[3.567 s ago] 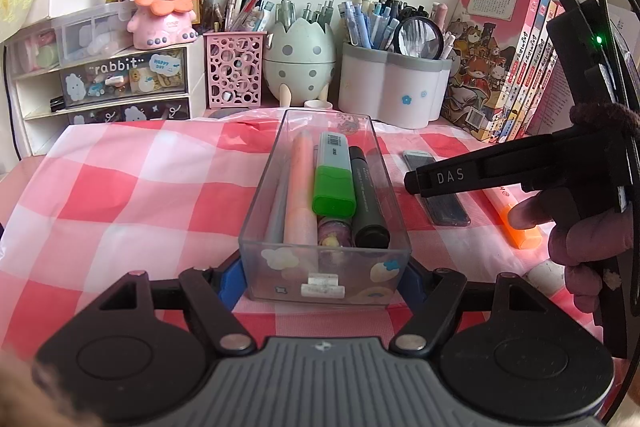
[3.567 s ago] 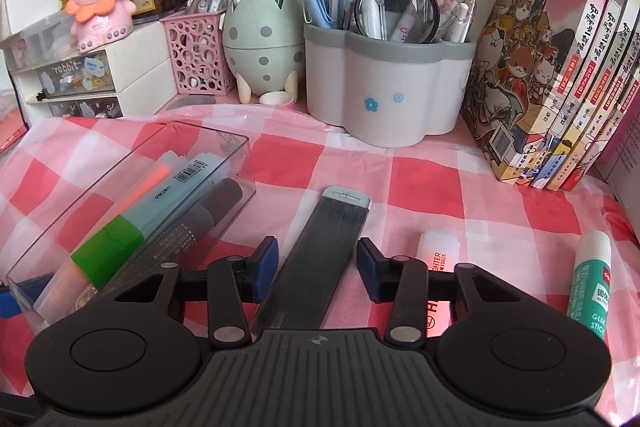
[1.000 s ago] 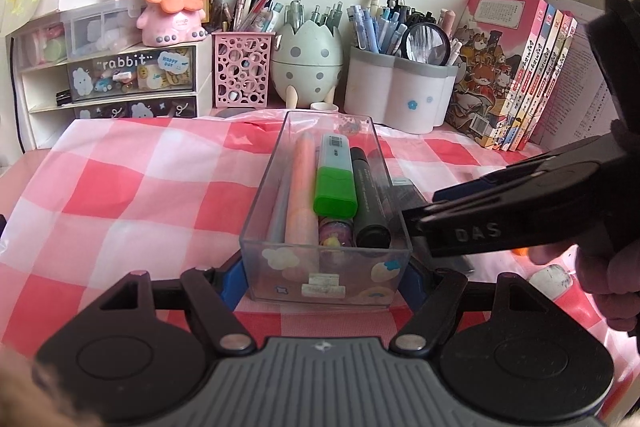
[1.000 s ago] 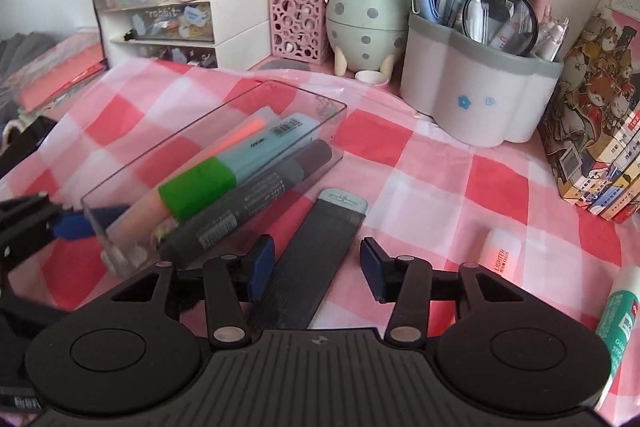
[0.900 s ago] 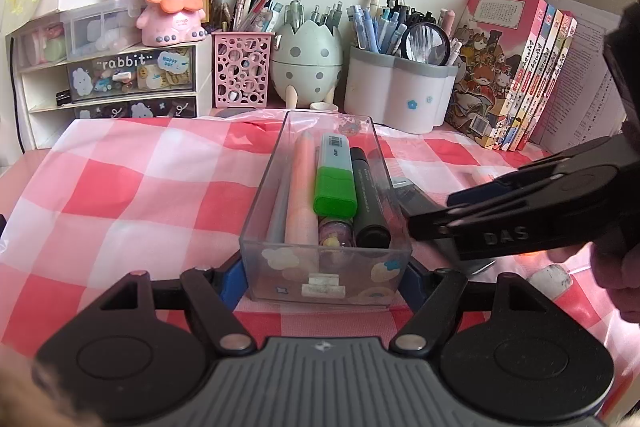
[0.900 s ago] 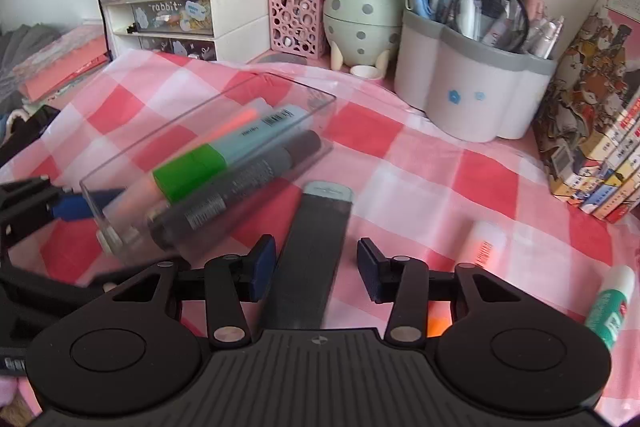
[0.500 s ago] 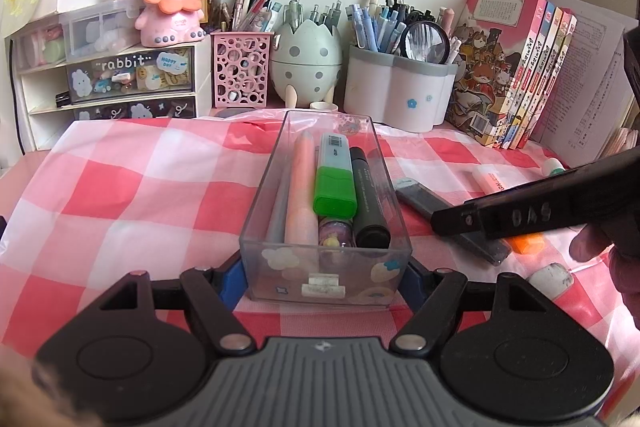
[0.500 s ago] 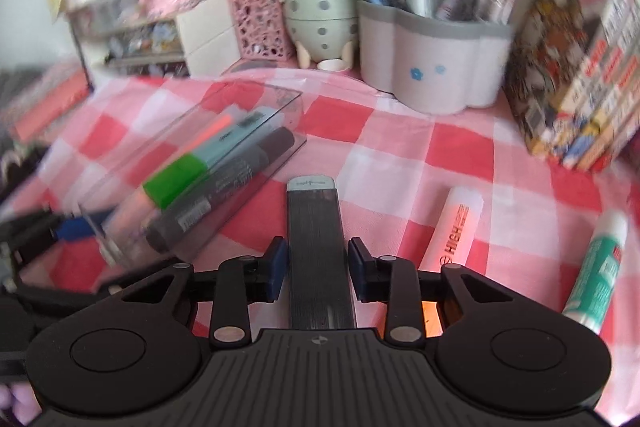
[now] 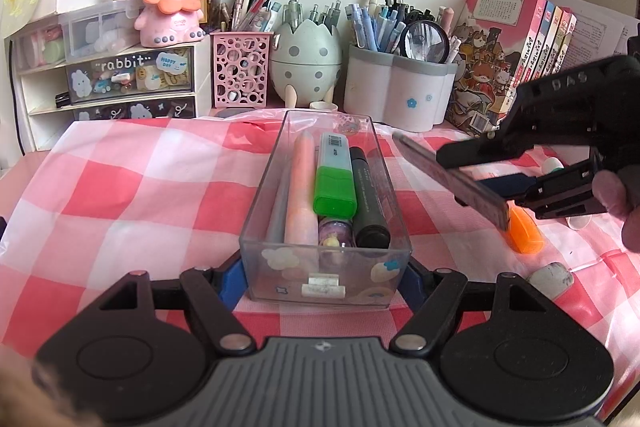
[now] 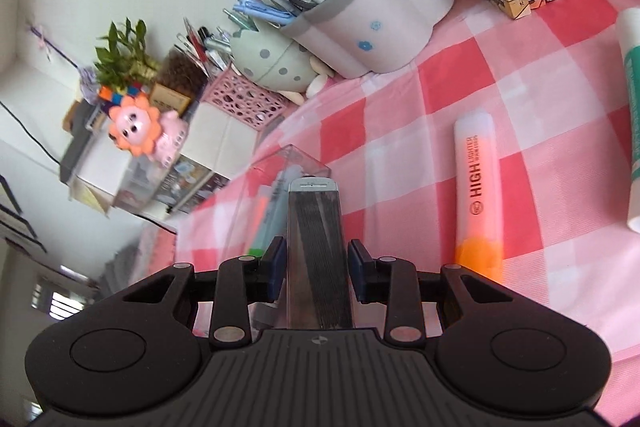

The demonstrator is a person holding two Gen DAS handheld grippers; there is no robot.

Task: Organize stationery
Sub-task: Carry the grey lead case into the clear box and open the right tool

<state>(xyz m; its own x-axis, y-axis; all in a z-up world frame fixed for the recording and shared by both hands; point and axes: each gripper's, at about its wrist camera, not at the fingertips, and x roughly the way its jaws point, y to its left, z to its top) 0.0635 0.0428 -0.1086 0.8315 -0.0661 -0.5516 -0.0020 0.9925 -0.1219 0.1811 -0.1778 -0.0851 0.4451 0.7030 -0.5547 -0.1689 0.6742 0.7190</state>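
A clear plastic box (image 9: 325,269) with several markers and pens inside stands on the checked cloth. My left gripper (image 9: 325,277) is shut on its near end. My right gripper (image 10: 316,265) is shut on a flat dark case of pencil leads (image 10: 317,247) and holds it tilted above the cloth. In the left wrist view the right gripper (image 9: 516,171) and the case (image 9: 448,181) hang just right of the box. An orange highlighter (image 10: 478,195) lies on the cloth to the right; it also shows in the left wrist view (image 9: 524,229).
A glue stick (image 10: 636,99) lies at the far right. An eraser (image 9: 550,277) lies near the front right. Pen cups (image 9: 396,93), an egg-shaped holder (image 9: 306,57), a pink basket (image 9: 239,75), drawers (image 9: 120,83) and books (image 9: 520,51) line the back.
My right gripper has closed on the lead case, lifted it off the cloth and rolled to the side, swinging it toward the box. The left gripper and box have not moved.
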